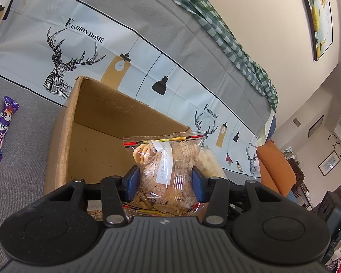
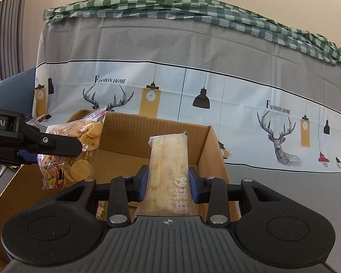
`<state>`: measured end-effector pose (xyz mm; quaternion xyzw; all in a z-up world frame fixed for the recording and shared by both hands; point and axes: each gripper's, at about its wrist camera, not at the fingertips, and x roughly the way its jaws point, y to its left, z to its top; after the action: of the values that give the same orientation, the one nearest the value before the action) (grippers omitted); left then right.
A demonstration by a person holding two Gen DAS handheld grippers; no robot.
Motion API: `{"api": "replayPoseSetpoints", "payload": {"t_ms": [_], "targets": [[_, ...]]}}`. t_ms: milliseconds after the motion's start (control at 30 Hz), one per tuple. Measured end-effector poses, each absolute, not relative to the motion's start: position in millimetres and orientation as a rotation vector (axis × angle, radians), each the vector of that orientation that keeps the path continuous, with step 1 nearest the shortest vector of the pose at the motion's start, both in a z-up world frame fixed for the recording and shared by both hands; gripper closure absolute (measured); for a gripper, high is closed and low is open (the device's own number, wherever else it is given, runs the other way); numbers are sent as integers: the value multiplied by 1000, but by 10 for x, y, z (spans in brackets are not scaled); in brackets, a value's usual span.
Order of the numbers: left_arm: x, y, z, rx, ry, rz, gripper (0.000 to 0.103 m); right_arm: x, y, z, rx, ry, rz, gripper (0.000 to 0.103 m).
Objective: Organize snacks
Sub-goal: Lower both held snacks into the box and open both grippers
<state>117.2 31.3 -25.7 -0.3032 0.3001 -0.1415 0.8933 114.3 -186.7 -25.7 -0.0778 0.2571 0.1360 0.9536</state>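
The left gripper (image 1: 166,183) pinches a clear zip bag of crackers (image 1: 164,170) between its blue fingers (image 1: 132,183), and holds it over the open cardboard box (image 1: 97,125). The bag stands with its zip end up, probably so that it goes down into the box without catching on the wall.

The right gripper (image 2: 168,183) squeezes a long pale snack bar (image 2: 168,159) around its middle, the fingers (image 2: 142,182) pressing on both long sides. The bar points forward above the same box (image 2: 206,150), so both snacks seem ready to be dropped inside.

One purple snack packet (image 1: 2,128) lies apart on the grey sofa seat (image 1: 18,182) to the left of the box; I think it waits for its turn.
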Motion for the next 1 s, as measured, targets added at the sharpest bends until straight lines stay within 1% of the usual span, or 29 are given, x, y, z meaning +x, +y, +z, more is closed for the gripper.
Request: {"api": "replayPoseSetpoints", "payload": {"t_ms": [333,400,433,467,500,533,567,600,667,733,833,900,1000], "targets": [[1173,310,-253,-630,622,-299,50,1144,-1868,-261,-159,523,278,65],[1165,303,-246,-638,621,-311,49,1143,-1868,-264,-159,523,278,65],[1167,300,-242,-645,622,-317,46,1142,-1866,-263,-159,524,278,65],[1160,298,-239,-652,621,-323,37,1143,-1866,-263,-159,524,278,65],[1156,299,-235,-655,616,-325,33,1145,-1864,-264,-159,526,278,61],[1149,302,-224,-652,611,-326,33,1151,-1860,-272,-164,529,273,48],[1144,304,-216,-649,608,-323,33,1148,-1855,-277,-171,525,264,42],[1140,313,-210,-648,605,-319,33,1146,-1854,-275,-174,518,259,38],[1122,341,-201,-648,597,-308,33,1151,-1861,-262,-164,515,257,37],[1090,375,-176,-643,578,-300,36,1157,-1865,-253,-150,514,254,36],[999,424,-117,-610,550,-290,47,1143,-1834,-237,-131,508,254,36],[927,486,-85,-598,544,-287,60,1119,-1799,-217,-113,501,263,36],[801,646,-47,-594,550,-296,70,1051,-1694,-188,-104,491,288,36]]}}
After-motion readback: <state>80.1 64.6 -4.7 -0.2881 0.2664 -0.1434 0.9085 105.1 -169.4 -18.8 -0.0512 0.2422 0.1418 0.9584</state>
